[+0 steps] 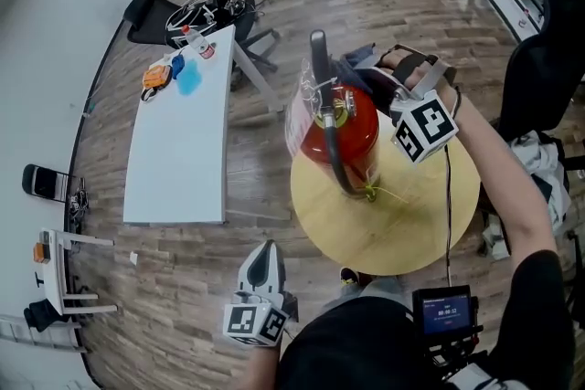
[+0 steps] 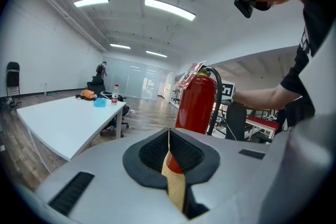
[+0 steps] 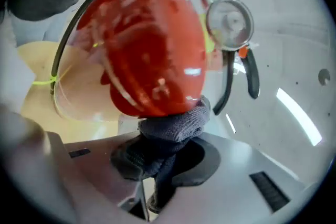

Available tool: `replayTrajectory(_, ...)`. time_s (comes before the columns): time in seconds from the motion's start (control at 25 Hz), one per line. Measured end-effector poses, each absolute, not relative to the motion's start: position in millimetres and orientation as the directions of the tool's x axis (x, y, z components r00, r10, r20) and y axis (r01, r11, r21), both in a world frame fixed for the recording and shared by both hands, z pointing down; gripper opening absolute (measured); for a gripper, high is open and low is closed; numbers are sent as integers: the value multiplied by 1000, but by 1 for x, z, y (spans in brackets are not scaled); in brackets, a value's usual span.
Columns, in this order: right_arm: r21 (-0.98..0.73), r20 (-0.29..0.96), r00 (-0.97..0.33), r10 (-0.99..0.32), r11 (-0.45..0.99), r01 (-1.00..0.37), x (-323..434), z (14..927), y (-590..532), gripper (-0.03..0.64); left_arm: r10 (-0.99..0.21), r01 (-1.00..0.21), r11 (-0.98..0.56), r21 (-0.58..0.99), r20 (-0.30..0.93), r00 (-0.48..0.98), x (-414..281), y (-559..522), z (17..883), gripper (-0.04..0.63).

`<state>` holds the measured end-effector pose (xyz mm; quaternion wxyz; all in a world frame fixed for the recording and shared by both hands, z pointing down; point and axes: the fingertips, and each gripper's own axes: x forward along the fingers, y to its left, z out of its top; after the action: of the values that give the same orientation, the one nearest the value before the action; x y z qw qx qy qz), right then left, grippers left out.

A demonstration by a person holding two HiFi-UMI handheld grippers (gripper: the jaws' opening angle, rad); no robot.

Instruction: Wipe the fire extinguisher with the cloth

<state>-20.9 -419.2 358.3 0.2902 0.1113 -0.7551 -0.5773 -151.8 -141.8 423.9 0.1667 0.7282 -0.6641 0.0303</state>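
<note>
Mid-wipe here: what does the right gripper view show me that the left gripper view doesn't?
Only the right gripper view: the cloth clamped in the right gripper and pressed on the extinguisher, plus the gauge.
Only the left gripper view: the left gripper, shut on nothing and apart from the extinguisher, and a white table with a bottle.
Both: the red extinguisher and its black hose.
</note>
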Motion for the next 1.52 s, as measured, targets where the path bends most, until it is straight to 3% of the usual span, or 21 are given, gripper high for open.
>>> replayTrajectory(0.2,951,280,-845,-455,252,179,-40,339,-421,101,-957,-979,-27,200,278,83,-159,-137,422,23)
replayTrajectory(0.44,858,464,-786,-409,427,285,-37,456,-418,101,-958,-981,12,194,283,44,-170,-127,428,23)
replayTrajectory(0.68,819,469,-760,-449,544,184,-22,520,-416,101,-952,-981,48,186,305,11,-173,-120,432,23)
replayTrajectory(1.0,781,519,-730,-445,594,193,-11,553,-409,101,-951,-983,23,183,308,35,-167,-125,435,23)
replayTrajectory(1.32,657,677,-621,-395,705,267,19,635,-385,101,-946,-983,1,181,319,58,-158,-136,437,23)
replayTrajectory(1.52,529,757,-541,-367,829,178,36,686,-361,100,-940,-983,-7,183,335,69,-154,-138,440,23)
